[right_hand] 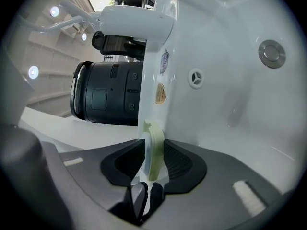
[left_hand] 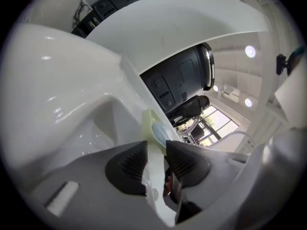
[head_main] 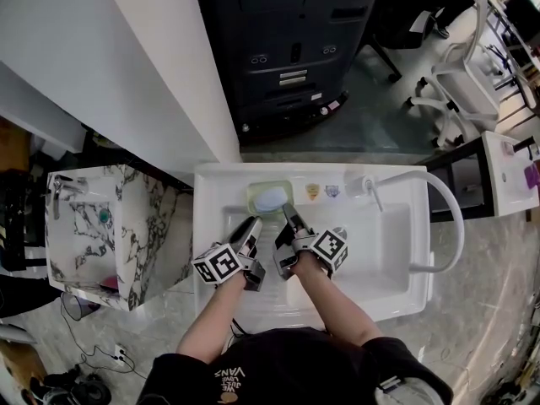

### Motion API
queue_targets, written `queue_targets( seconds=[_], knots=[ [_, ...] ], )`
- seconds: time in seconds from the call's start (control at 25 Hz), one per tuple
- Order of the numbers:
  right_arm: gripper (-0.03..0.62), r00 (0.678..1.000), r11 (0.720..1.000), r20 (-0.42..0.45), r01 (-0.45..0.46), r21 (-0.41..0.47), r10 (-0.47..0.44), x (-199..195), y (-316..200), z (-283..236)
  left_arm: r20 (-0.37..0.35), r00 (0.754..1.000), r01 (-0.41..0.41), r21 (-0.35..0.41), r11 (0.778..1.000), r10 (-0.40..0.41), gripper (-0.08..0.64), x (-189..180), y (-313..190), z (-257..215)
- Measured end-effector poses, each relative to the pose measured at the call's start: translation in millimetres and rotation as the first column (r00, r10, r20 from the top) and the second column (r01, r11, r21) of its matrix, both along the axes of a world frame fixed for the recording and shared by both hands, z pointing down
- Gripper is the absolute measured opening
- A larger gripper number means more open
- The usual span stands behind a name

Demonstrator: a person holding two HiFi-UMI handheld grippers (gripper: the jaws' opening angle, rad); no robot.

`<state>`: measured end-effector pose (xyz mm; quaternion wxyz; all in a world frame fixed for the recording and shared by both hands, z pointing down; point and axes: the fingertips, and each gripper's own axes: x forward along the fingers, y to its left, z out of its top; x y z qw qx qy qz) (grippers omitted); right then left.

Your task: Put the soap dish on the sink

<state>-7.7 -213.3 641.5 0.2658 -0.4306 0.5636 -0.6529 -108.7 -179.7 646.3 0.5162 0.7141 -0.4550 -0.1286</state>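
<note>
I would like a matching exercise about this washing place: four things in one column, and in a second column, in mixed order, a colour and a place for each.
Things:
1. soap dish
2. soap
3. faucet
4. drain plug

Colour and place:
a. silver, down in the basin
b. pale green, on the back ledge of the sink
c. white, further right on the back ledge
d. pale blue, lying in the dish

Pairs: 1-b, 2-d, 3-c, 4-a.

Head view looks steeply down over the sink (head_main: 208, 251); cameras on the left tool (head_main: 251, 224) and right tool (head_main: 293, 215) look closely along their jaws; all share the soap dish (head_main: 270, 197)
</note>
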Motion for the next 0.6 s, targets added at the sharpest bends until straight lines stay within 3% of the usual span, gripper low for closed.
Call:
queue_targets(
  seconds=[0.4, 0.6],
  knots=[
    [0.121, 0.996, 0.997, -0.054, 0.067, 0.044, -0.065, 9, 1, -4, 0.041, 0.999, 0.001, -0.017, 1.000, 0.000, 0.143, 5, -10, 6],
    [0.147, 0.979, 0.981, -0.110, 0.179, 0.081, -0.169, 9, 2, -8, 0.036, 0.999, 0.000, -0.021, 1.000, 0.001, 0.140, 9, -14, 5]
  ],
)
